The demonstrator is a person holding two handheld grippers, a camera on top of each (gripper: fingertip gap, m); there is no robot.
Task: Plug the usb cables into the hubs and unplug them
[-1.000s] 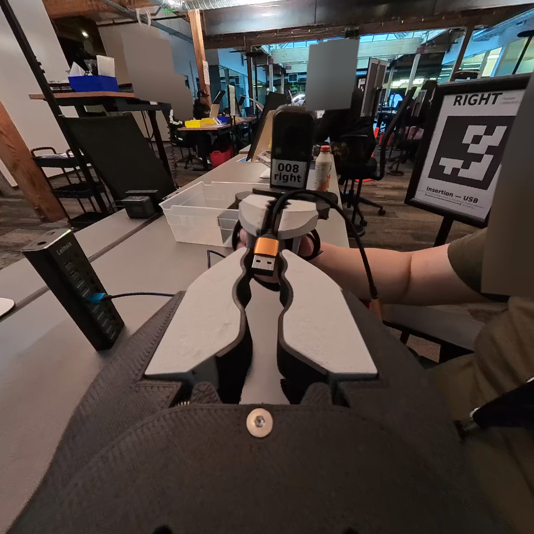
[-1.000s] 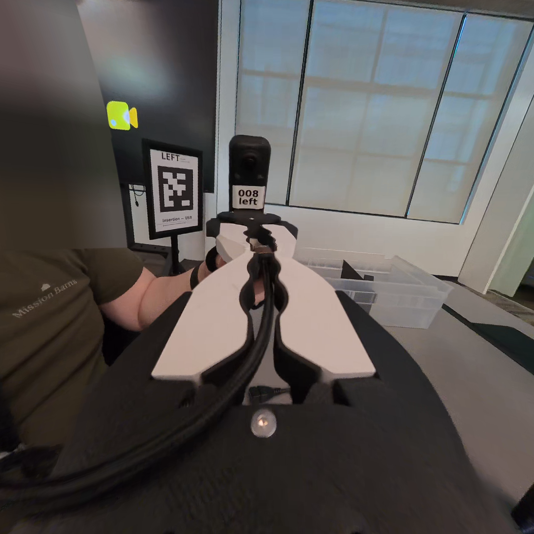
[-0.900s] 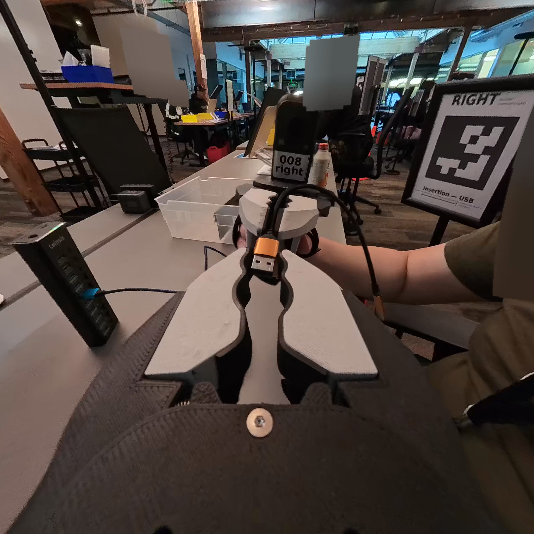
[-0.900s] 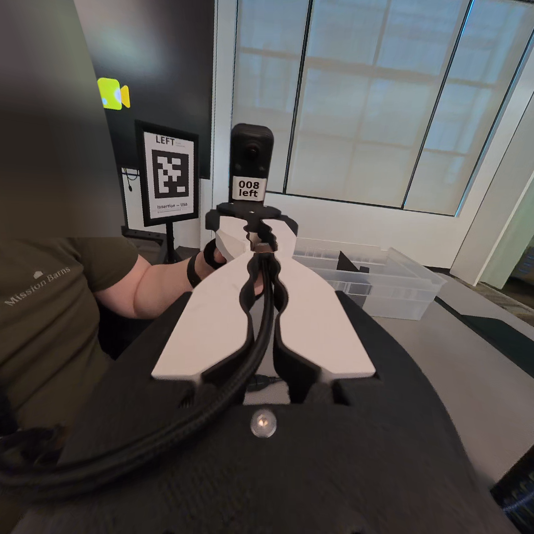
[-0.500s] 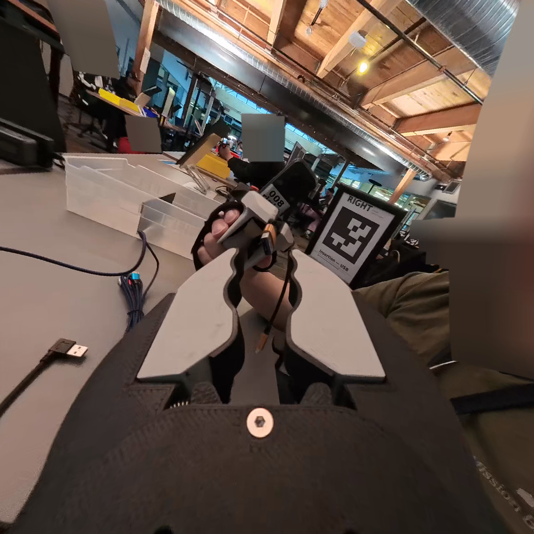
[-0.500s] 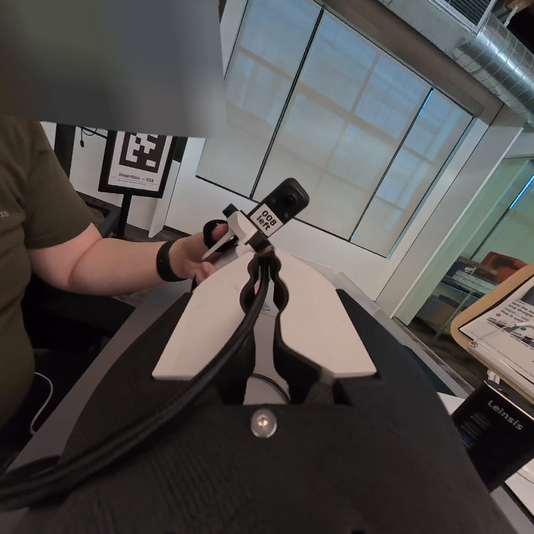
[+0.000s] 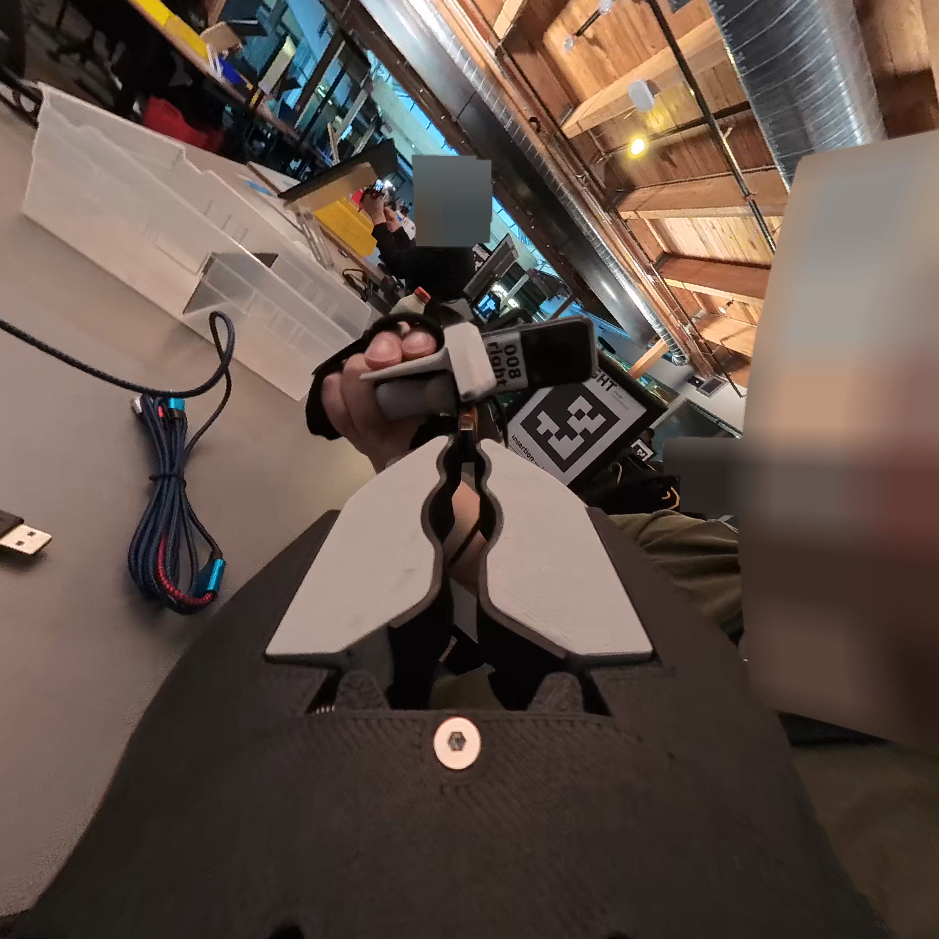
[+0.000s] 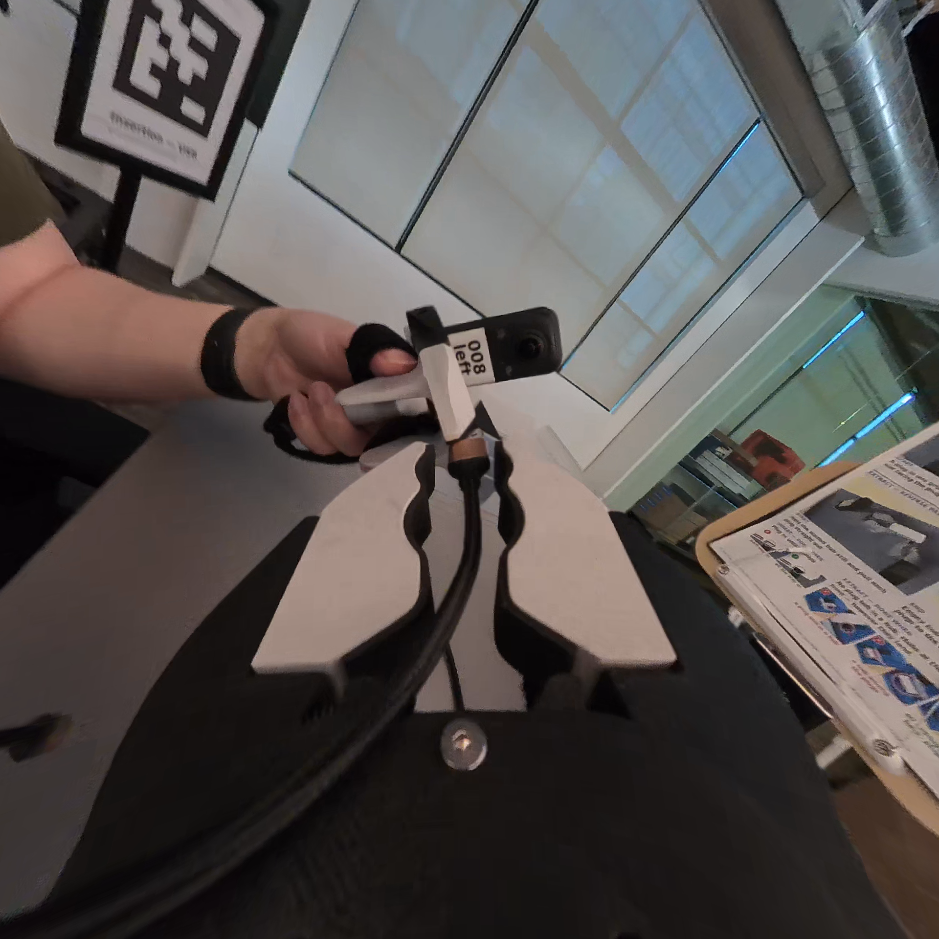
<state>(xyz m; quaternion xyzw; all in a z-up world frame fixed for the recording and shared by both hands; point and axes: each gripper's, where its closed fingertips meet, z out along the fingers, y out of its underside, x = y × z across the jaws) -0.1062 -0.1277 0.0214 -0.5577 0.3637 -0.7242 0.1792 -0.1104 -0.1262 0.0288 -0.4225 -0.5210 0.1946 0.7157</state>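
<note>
A black USB cable with a copper-collared plug point(image 8: 467, 451) passes between both grippers, held above the grey table point(image 8: 178, 508). My left gripper point(image 7: 463, 444) is shut on the plug's metal end point(image 7: 467, 424). In the right wrist view it shows edge-on point(image 8: 459, 432), rolled on its side, pinching the plug tip. My right gripper point(image 8: 463, 449) is open, its fingers standing apart on either side of the plug and cable point(image 8: 470, 513). It faces me in the left wrist view point(image 7: 475, 396), also rolled sideways. No hub is in view.
A bundled blue braided cable point(image 7: 173, 508) and a loose USB plug point(image 7: 23, 538) lie on the table point(image 7: 76, 635) at the left. Clear plastic bins point(image 7: 152, 218) stand behind them. A clipboard with an instruction sheet point(image 8: 838, 559) is at the right. Marker signs point(image 7: 569, 421) point(image 8: 162, 76) stand beyond the table. The tips of both grippers are at nearly the same place.
Both grippers rolled sideways and swung away from the hub. My left gripper opened, then shut on the plug's end. My right gripper, shut on the plug before, has opened.
</note>
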